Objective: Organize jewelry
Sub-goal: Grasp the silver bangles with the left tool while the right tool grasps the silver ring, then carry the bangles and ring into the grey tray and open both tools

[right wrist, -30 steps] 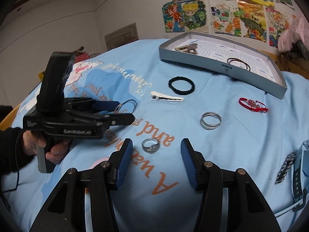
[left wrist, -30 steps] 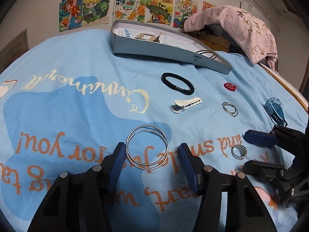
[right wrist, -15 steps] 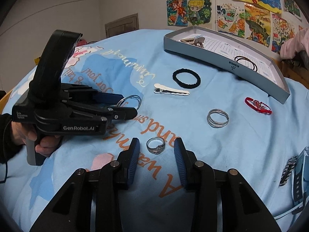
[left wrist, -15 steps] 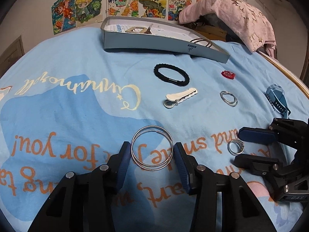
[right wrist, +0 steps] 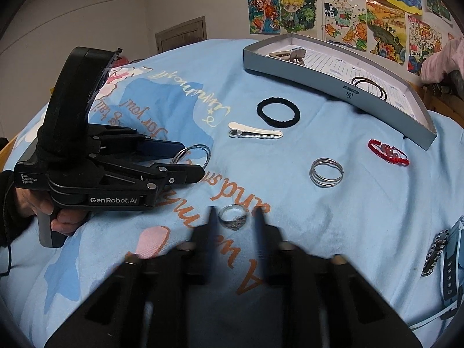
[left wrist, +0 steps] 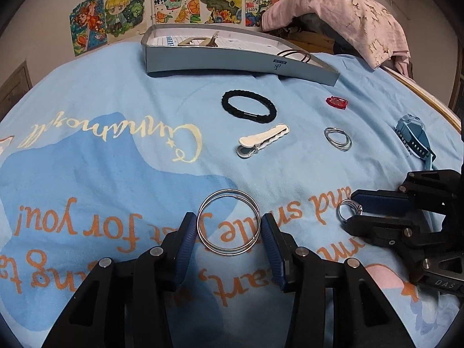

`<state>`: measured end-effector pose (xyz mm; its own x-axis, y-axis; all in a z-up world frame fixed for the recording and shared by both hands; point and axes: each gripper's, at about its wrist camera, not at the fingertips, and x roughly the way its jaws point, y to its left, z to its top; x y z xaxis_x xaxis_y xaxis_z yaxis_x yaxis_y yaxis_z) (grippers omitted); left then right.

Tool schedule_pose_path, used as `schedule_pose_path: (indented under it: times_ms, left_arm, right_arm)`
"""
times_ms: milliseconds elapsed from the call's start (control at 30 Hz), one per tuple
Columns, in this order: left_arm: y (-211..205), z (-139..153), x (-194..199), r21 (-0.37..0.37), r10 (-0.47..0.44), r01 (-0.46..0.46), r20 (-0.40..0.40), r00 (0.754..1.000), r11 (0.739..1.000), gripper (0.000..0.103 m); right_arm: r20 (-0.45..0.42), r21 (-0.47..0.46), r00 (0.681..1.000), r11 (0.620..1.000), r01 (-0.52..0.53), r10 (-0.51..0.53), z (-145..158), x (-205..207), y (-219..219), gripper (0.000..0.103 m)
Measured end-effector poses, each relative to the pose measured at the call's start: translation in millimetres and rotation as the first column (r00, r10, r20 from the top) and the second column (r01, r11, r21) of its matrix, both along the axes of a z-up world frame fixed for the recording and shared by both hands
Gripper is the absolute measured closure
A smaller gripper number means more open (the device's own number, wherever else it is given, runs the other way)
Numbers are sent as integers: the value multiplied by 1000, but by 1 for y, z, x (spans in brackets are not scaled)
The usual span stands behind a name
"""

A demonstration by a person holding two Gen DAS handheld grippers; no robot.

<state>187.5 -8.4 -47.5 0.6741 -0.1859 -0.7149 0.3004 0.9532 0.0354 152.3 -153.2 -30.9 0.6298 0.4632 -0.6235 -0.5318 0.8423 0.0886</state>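
Note:
A pair of large silver bangles (left wrist: 228, 222) lies on the blue bedspread between the fingers of my left gripper (left wrist: 227, 226), which is open around them; the bangles also show in the right wrist view (right wrist: 193, 154). A small silver ring (right wrist: 233, 217) lies between the fingers of my right gripper (right wrist: 235, 217), which is open and narrowed around it; the ring also shows in the left wrist view (left wrist: 348, 209). A grey box lid tray (left wrist: 232, 58) at the back holds a hair claw (left wrist: 200, 41) and a brown hair tie (left wrist: 295, 53).
On the bedspread lie a black braided band (left wrist: 248, 110), a white hair clip (left wrist: 262, 140), a coiled silver ring (left wrist: 337, 138), a red cord bracelet (right wrist: 388, 152) and a blue watch (left wrist: 414, 139). A pink cloth (left wrist: 342, 17) lies at the back right.
Both grippers have moved forward and narrowed: the left around the bangles, the right around the small ring. Nothing has been lifted.

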Motion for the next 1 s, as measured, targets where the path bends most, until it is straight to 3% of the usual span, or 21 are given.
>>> schedule_pose_path:
  times_ms: [233, 567, 1000]
  left_arm:
    - [7, 7, -10, -100, -47, 49, 28, 999, 994, 60]
    - [11, 29, -13, -173, -6, 19, 77, 997, 985, 60]
    - [-30, 75, 15, -182, 19, 12, 164, 986, 983, 60]
  right_arm:
    - [17, 19, 1000, 1000, 3, -3, 1, 0, -3, 85]
    - [61, 84, 997, 996, 42, -47, 10, -5, -20, 86]
    - [139, 198, 974, 968, 151, -181, 44, 7, -66, 86]
